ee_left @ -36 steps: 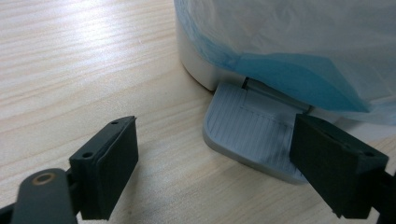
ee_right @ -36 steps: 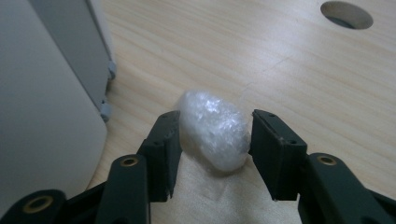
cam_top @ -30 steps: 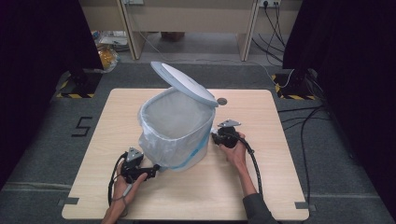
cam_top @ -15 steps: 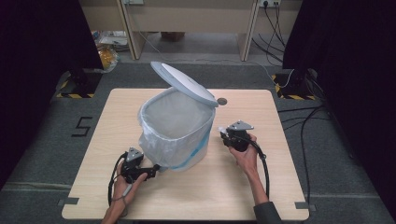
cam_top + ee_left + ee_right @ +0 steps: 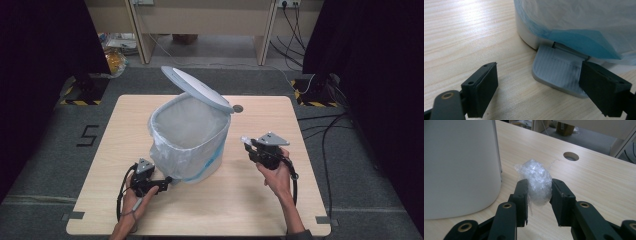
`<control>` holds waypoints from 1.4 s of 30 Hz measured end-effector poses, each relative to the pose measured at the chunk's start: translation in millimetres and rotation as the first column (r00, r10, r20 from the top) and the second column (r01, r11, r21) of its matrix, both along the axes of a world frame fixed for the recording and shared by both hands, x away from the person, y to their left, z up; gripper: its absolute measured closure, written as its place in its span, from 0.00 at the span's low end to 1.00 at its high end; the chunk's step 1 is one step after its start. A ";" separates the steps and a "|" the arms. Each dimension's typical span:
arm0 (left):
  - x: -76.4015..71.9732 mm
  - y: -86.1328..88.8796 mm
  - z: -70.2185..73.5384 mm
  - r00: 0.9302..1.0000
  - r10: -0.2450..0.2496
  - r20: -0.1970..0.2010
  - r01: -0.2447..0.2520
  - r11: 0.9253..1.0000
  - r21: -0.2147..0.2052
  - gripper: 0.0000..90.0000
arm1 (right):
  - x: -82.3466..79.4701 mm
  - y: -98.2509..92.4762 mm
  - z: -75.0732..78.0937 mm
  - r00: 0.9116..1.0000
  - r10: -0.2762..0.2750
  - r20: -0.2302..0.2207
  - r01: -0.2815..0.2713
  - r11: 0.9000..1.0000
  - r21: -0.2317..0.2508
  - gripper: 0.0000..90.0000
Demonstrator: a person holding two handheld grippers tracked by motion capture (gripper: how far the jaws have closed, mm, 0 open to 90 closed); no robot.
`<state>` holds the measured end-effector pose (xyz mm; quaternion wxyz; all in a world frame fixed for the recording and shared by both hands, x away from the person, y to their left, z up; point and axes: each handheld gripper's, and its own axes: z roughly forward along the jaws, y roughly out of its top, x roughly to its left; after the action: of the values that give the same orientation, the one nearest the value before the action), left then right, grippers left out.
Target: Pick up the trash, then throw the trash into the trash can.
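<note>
Right claw [image 5: 246,142] lifted plastic wad [image 5: 537,182] rightward

A white plastic pedal bin [image 5: 192,145] lined with a translucent bag stands mid-table [image 5: 300,210]; left gripper [image 5: 167,184] before its grey ribbed pedal [image 5: 559,70], right gripper [image 5: 246,141] with a crumpled clear plastic wad [image 5: 536,181] beside it.

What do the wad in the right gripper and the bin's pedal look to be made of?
Wad: likely crumpled clear plastic film, glossy; it shows through and glints along its creases. Right gripper is shut on it. Pedal: probably moulded grey plastic, matte, with fine ribs across its top. Bin: seemingly smooth white plastic under a thin translucent liner.
</note>
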<state>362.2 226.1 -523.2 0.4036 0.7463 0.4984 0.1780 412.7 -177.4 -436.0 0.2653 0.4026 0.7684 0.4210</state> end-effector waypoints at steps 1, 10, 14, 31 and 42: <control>-0.1 -0.1 0.1 1.000 0.001 -0.001 -0.001 1.000 0.001 0.16 | -1.9 -1.7 1.8 1.000 -0.001 -0.001 0.001 1.000 0.004 0.75; -0.4 -0.7 -0.1 1.000 0.006 -0.016 -0.006 1.000 -0.009 0.16 | -24.8 -17.1 22.2 0.999 -0.007 0.035 0.005 0.999 0.044 0.75; 0.4 -0.2 -0.5 1.000 0.007 -0.024 -0.008 1.000 -0.024 0.16 | -34.0 -18.9 32.4 0.998 -0.004 0.059 0.000 0.998 0.063 0.75; 0.8 -0.1 -0.6 1.000 0.004 -0.026 -0.004 1.000 -0.027 0.16 | -69.0 -10.4 69.6 0.991 0.060 0.123 -0.075 0.990 0.123 0.75; 0.7 -0.3 -0.5 1.000 0.003 -0.026 -0.004 1.000 -0.027 0.16 | -85.3 1.6 93.6 0.981 0.113 0.159 -0.135 0.982 0.129 0.75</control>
<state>362.9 225.7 -523.7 0.4067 0.7422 0.5073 0.1623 327.4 -175.8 -342.4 0.2670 0.3383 0.7384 0.5187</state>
